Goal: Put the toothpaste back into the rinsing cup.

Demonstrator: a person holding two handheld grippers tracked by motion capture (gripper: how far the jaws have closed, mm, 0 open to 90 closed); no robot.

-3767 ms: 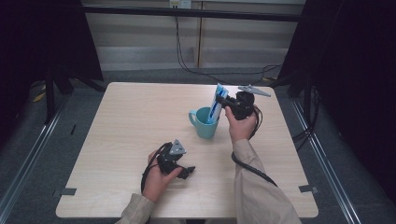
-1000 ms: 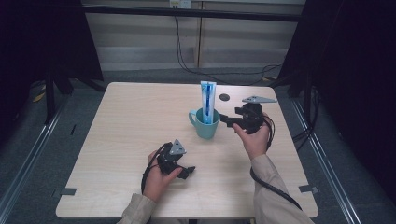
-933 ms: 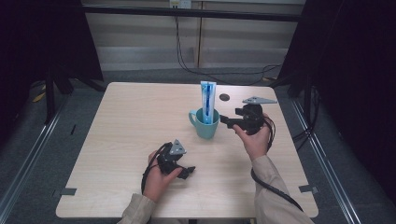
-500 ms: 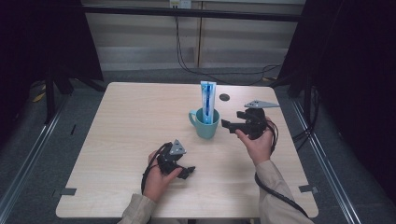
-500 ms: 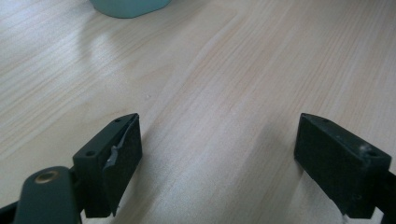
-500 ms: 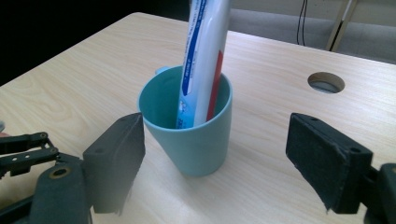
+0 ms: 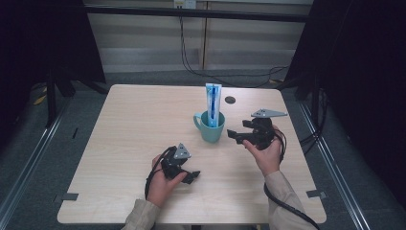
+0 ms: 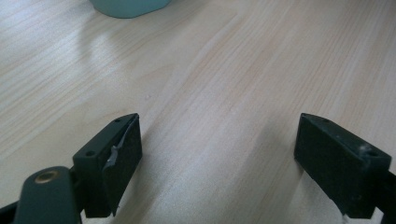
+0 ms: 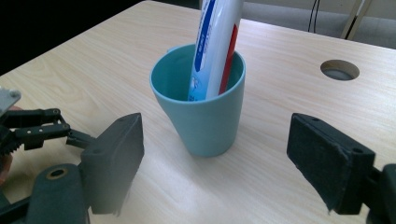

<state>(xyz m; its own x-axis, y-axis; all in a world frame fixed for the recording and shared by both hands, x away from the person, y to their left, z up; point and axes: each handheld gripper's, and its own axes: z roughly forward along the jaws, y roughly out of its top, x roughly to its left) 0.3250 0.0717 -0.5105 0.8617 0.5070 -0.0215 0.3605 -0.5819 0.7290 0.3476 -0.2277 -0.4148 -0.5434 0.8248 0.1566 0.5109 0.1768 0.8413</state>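
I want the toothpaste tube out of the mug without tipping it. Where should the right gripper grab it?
Grip the toothpaste tube on its flat upper part, above the rim of the teal mug, coming from the side with the right gripper raised. It stands nearly upright, so a straight upward lift should probably clear the mug.

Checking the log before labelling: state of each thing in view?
toothpaste tube: upright, standing in the cup
cup: upright on the table, handle to the left in the high view
left gripper: open, nothing between the jaws, low over the table
right gripper: open, apart from the cup, facing it
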